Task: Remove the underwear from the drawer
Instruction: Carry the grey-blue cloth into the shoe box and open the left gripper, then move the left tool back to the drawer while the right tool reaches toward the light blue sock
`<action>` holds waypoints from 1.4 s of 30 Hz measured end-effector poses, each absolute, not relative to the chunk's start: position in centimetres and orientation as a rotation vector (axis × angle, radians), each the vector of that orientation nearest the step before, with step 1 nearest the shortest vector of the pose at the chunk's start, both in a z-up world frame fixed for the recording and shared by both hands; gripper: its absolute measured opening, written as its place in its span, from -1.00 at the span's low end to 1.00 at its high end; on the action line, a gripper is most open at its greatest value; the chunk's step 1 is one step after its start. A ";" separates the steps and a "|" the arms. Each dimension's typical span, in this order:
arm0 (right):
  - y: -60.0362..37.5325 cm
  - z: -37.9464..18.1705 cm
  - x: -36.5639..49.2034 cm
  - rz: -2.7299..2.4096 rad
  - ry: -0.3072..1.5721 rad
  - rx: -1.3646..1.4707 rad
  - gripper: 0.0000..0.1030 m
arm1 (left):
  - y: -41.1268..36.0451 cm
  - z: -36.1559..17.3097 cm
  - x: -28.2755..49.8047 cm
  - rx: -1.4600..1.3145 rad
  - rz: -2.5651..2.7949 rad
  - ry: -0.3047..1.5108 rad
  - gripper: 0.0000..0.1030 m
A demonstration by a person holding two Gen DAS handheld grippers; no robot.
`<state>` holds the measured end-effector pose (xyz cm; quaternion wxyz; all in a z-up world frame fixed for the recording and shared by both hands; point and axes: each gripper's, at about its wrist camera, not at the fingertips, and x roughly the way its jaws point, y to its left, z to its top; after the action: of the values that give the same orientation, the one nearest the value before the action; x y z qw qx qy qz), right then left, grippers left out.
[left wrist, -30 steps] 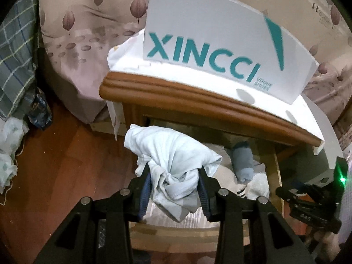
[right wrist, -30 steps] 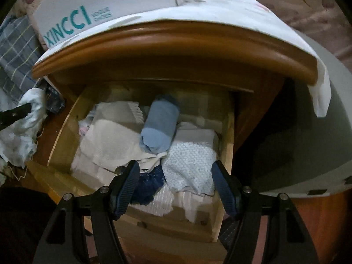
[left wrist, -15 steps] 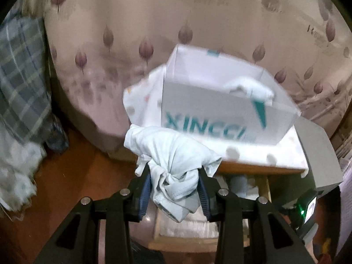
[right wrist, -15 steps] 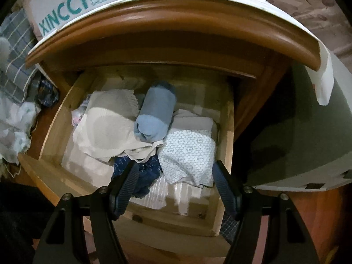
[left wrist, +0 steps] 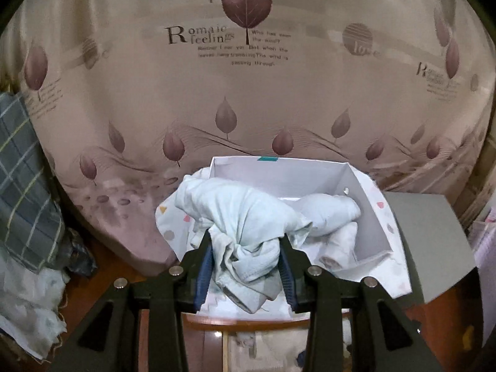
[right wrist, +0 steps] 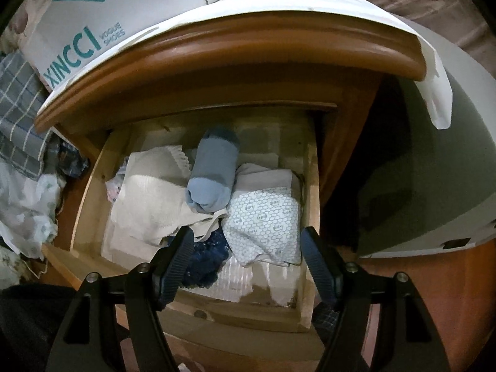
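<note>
My left gripper is shut on a crumpled pale blue-white piece of underwear. It holds it up just in front of an open white shoe box on the nightstand, with rolled white garments inside. My right gripper stands open over the front of the pulled-out wooden drawer, nothing pressed between its pads. In the drawer lie a rolled grey-blue piece, a white patterned piece, a beige cloth and dark blue lace.
The nightstand top overhangs the drawer's back. A leaf-print bedsheet hangs behind the box. A plaid cloth and white cloths lie at the left on the wooden floor. A grey box stands at the right.
My left gripper has risen with the underwear from drawer level to above the nightstand top, so the box's inside now shows. The right gripper has stayed over the drawer.
</note>
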<state>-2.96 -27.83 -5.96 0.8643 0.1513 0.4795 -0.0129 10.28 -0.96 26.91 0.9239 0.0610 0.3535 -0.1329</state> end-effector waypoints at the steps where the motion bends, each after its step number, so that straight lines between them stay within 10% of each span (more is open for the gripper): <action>1: -27.9 -5.9 -3.0 -0.030 1.003 0.319 0.33 | -1.7 26.5 11.4 0.138 -0.288 0.751 -0.26; 20: -27.7 -5.4 -2.8 -0.040 0.996 0.280 0.37 | -5.2 17.5 21.4 0.150 -0.208 0.983 -0.18; 42: -27.5 -5.8 -2.6 -0.039 1.010 0.275 0.37 | -2.2 20.5 13.4 0.049 -0.273 0.772 0.21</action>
<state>-2.56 -27.49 -5.76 0.8659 0.1313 0.4823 -0.0185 13.39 -2.20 20.53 0.9171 0.0240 0.3751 -0.1325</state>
